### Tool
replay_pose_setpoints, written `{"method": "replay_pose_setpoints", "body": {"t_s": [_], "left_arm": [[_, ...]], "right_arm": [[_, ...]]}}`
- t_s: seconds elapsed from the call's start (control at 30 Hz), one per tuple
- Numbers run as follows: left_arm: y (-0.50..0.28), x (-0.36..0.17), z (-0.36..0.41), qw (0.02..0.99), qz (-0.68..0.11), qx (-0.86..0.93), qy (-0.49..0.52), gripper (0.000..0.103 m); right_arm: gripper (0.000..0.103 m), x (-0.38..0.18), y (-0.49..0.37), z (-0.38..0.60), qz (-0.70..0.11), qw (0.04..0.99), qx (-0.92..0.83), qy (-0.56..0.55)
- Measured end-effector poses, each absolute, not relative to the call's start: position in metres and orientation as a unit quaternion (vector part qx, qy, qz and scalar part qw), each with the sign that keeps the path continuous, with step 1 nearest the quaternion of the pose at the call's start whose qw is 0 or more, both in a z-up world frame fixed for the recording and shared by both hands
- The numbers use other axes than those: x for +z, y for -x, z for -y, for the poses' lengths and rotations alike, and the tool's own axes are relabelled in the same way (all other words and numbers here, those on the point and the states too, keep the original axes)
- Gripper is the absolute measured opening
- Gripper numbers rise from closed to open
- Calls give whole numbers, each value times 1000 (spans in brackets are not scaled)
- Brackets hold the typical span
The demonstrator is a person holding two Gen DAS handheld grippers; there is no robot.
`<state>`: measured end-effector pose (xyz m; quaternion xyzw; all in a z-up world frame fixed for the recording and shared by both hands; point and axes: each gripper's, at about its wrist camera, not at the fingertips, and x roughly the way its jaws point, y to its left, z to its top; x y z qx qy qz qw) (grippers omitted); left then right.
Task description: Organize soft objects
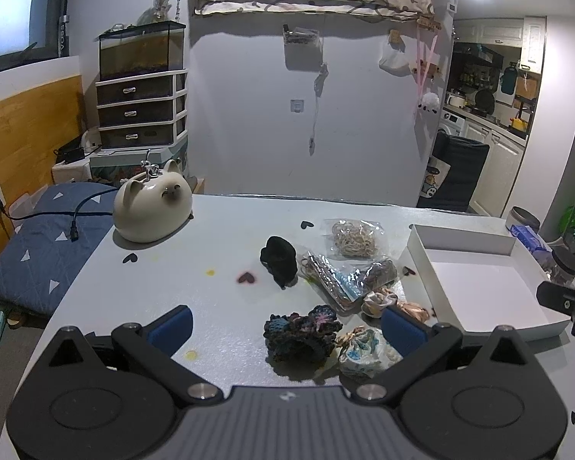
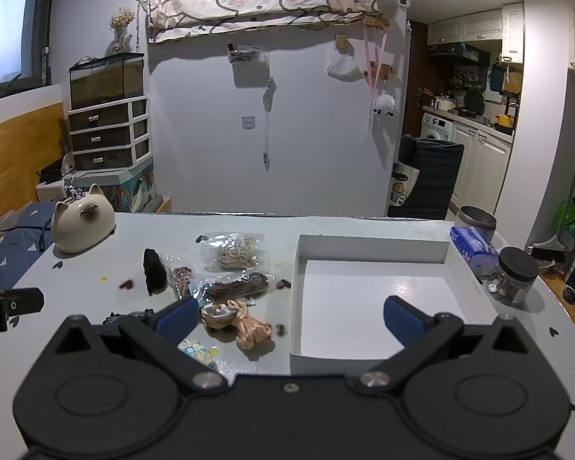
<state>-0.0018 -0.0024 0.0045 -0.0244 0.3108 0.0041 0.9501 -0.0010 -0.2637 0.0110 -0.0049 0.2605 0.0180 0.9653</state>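
Several soft hair ties lie on the grey table point(image 1: 226, 230): a dark crocheted scrunchie point(image 1: 301, 333), a blue-and-white floral one point(image 1: 364, 352), a peach satin one point(image 2: 245, 324) and a black fuzzy one point(image 1: 279, 260). Clear bags of hair bands point(image 1: 354, 237) lie behind them. An empty white box point(image 2: 372, 257) stands to the right. My left gripper point(image 1: 287, 324) is open, its jaws on either side of the crocheted scrunchie. My right gripper point(image 2: 291, 314) is open and empty over the box's near left corner.
A cream ceramic cat point(image 1: 153, 207) sits at the table's far left. A blue tissue pack point(image 2: 473, 247) and a dark-lidded jar point(image 2: 515, 278) stand right of the box. A drawer unit point(image 1: 140, 109) with a tank stands beyond the table.
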Motion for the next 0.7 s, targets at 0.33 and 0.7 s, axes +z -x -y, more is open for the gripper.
{"method": "replay_pose_setpoints", "body": {"t_s": [0.33,0.7], "left_arm": [[2,4,2,950,-310,5,25,103],[2,4,2,951,-310,4,25,103]], "right_arm": [[103,11,1,264,-263,965,16,4],[103,10,0,263,-263,965,15,4]]}}
